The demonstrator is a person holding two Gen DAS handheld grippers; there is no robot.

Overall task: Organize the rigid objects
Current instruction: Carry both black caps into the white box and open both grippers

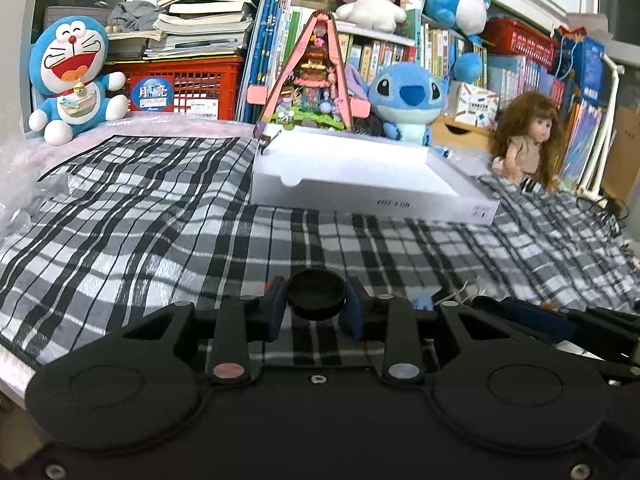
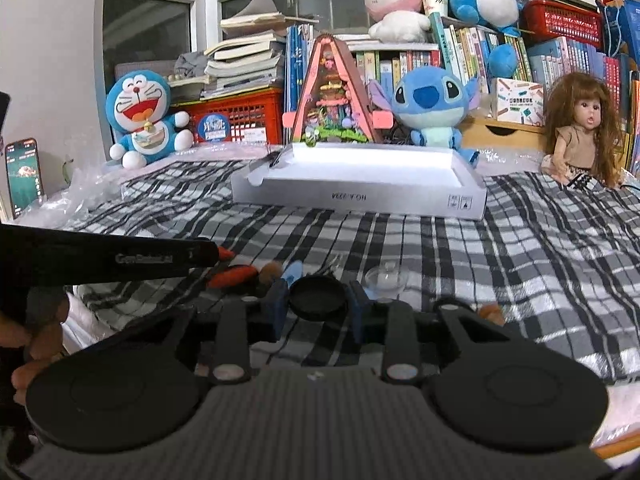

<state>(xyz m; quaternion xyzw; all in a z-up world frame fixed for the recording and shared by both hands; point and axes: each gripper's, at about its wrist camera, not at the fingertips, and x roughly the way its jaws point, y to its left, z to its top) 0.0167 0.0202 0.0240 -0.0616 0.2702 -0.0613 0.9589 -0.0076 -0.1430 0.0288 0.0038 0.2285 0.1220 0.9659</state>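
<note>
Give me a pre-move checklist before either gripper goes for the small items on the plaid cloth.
1. White box open on top: ok.
2. Box floor free for items: cannot tell, its front wall hides it.
3. Orange piece and clear dome lie just ahead of the right gripper: ok.
4. Left gripper fingers empty: cannot tell; a black disc sits between them.
5. Right gripper fingers empty: cannot tell, same kind of disc.
6. Left gripper clear of the orange piece: not ok, it crowds it.
</note>
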